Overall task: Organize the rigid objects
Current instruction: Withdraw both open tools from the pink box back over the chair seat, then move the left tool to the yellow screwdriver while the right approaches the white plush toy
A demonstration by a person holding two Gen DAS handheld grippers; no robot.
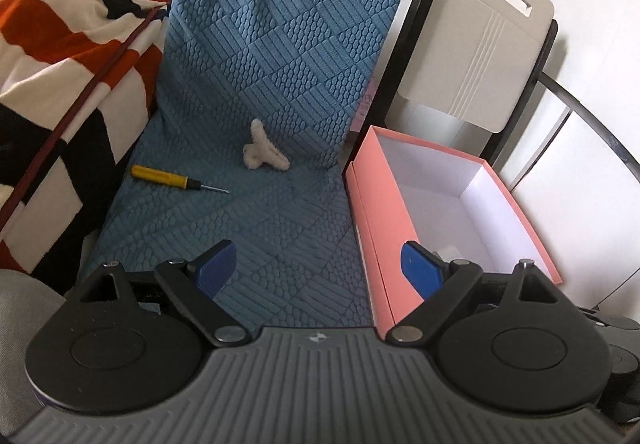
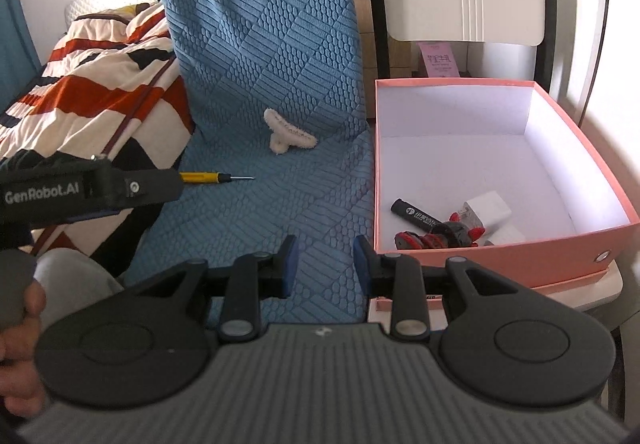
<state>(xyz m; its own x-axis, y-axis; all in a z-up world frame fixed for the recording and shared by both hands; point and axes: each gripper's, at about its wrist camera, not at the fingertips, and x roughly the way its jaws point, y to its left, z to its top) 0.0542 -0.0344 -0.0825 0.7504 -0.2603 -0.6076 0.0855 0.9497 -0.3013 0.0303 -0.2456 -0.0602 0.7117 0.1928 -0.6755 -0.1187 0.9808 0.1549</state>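
Note:
A yellow-handled screwdriver (image 1: 168, 177) (image 2: 204, 178) lies on the blue quilted seat cushion (image 1: 260, 244), tip pointing right. A white fuzzy hair claw (image 1: 262, 150) (image 2: 286, 136) rests farther back, at the fold of the cushion. My left gripper (image 1: 318, 264) hovers wide open over the cushion's near part, nothing between its pads, its right finger over the pink box's edge. My right gripper (image 2: 326, 262) stands narrowly open and holds nothing, just left of the box's near corner. The pink box (image 1: 376, 204) (image 2: 500, 256) holds a black cylinder (image 2: 414, 216), a white charger (image 2: 486, 208) and a red-black item (image 2: 440, 234).
A striped orange, black and white blanket (image 1: 60, 44) is heaped left of the cushion. A white folding chair back (image 1: 480, 36) stands behind the box. The left tool's black housing (image 2: 92, 188) reaches in above the screwdriver's handle in the right wrist view. A hand (image 2: 20, 308) shows at lower left.

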